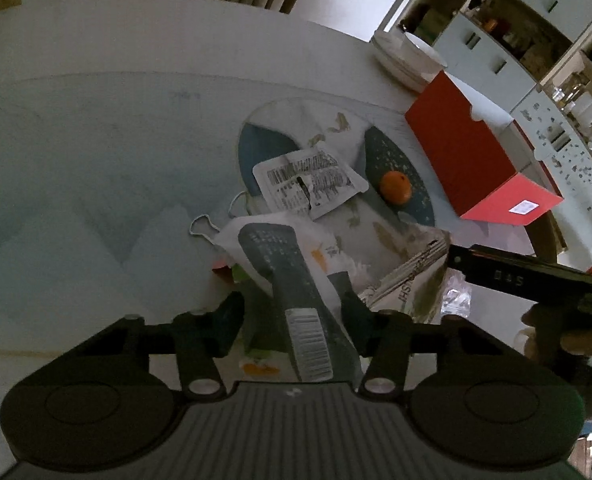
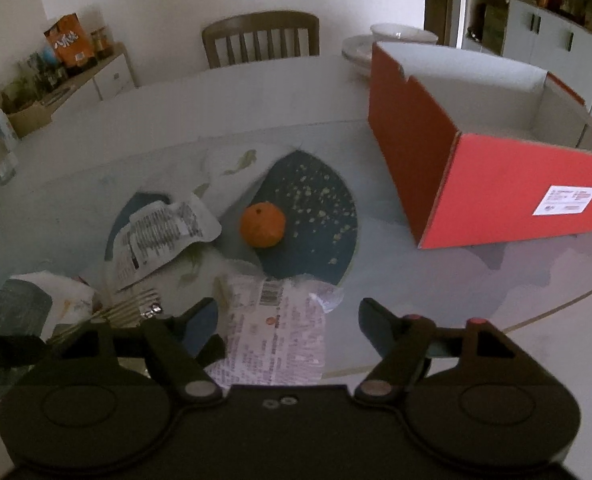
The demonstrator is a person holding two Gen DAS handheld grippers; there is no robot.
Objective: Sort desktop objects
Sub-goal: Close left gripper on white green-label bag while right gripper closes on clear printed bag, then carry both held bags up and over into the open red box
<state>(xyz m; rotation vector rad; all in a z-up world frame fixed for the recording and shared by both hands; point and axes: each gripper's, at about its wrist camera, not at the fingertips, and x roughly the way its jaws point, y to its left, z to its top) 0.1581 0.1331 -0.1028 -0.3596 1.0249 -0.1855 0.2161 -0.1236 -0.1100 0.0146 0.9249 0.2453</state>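
While both claws stand spread | right gripper (image 2: 286,326) over wrapper (image 2: 274,344) | light, crinkly, slippery; pinch its edge | left gripper (image 1: 292,312) straddles remote (image 1: 292,280)

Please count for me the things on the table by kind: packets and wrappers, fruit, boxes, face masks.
Packets and wrappers: 4, namely white printed packet, pink printed wrapper, grey packet, striped wrapper
Fruit: 1, the orange
Boxes: 1, the red box
Face masks: 1, mostly hidden, ear loop showing
Total: 7

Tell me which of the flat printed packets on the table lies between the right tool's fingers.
The pinkish clear packet, barcode at its top, lies between the open right tool. The white torn-open packet lies farther off, left of the orange.
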